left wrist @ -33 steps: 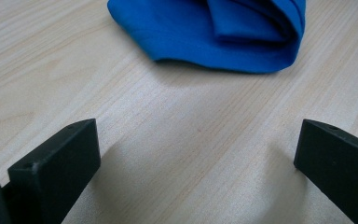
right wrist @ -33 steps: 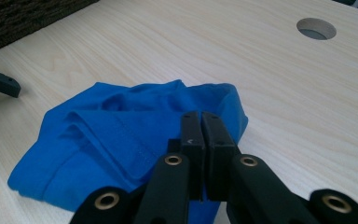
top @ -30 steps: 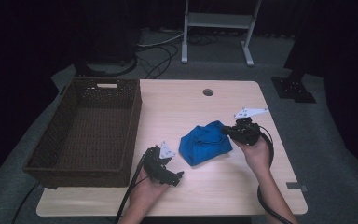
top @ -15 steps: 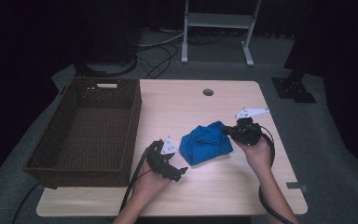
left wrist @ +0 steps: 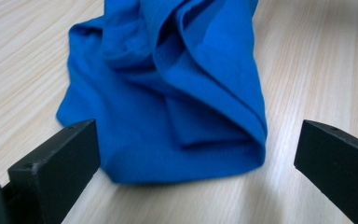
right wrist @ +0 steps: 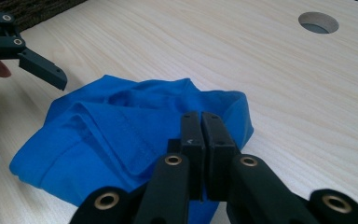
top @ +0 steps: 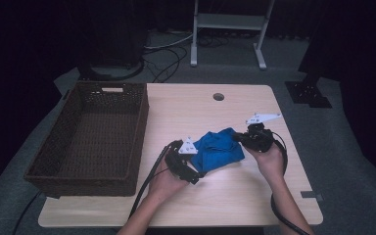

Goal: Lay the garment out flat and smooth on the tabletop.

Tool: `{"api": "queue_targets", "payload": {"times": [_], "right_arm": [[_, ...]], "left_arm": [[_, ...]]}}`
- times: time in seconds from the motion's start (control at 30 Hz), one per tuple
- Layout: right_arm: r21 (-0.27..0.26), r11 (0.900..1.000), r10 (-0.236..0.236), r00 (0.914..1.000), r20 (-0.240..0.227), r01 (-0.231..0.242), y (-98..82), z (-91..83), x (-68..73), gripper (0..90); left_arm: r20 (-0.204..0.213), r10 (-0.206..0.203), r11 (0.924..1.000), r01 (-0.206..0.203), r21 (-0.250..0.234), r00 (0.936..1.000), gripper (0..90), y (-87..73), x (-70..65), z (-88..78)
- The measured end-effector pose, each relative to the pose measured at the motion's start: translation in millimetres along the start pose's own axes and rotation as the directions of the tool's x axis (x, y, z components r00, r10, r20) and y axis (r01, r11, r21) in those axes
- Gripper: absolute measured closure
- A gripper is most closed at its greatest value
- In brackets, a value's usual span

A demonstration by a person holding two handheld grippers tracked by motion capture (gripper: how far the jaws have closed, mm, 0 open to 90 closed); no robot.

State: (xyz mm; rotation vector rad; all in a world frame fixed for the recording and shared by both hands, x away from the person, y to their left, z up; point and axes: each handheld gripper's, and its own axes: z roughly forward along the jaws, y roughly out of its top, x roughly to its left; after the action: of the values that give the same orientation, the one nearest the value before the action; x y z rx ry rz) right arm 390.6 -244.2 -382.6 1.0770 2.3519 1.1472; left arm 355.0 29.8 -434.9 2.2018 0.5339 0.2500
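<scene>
Cloth (top: pixel 220 149), blue and crumpled, lies on the counter (top: pixel 215 205) right of the basket (top: pixel 90 137), between the two claws. Right claw (right wrist: pixel 200 135) is pressed together on the cloth's right edge, with fabric pinched between the pads. Left claw (top: pixel 196 164) stands wide apart at the cloth's near-left corner; in the left gripper view the hem (left wrist: pixel 182 170) sits between the jaws, untouched. Judged step: securing a second hold, likely to lift or spread the cloth, perhaps for the basket. The next move calls for the left claw to advance until the hem lies well inside the pads, then close, while the right grip holds. Risk: catching just one layer of the folded edge.
</scene>
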Motion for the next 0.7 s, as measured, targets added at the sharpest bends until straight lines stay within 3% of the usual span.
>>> {"api": "queue_targets", "payload": {"times": [0.3, 0.43, 0.7], "right_arm": [[0.005, 1.000, 0.003, 1.0000, -0.004, -0.003, -0.5, 2.4, -0.2, 88.2], [0.004, 1.000, 0.005, 1.0000, -0.003, -0.005, -0.6, 1.9, -0.9, 88.2], [0.000, 1.000, 0.006, 1.0000, -0.002, -0.006, -1.4, 0.2, -0.3, 88.2]], "left_arm": [[0.044, -0.009, 0.9996, 0.008, 0.026, 0.9990, 0.0, 4.2, 7.4, 17.0], [0.027, -0.003, 0.9977, 0.002, 0.067, 0.9996, 0.0, 3.2, 5.5, 18.7], [-0.014, 0.019, 0.9947, -0.017, 0.101, 0.9997, 0.0, -1.4, -1.7, 12.3]]}}
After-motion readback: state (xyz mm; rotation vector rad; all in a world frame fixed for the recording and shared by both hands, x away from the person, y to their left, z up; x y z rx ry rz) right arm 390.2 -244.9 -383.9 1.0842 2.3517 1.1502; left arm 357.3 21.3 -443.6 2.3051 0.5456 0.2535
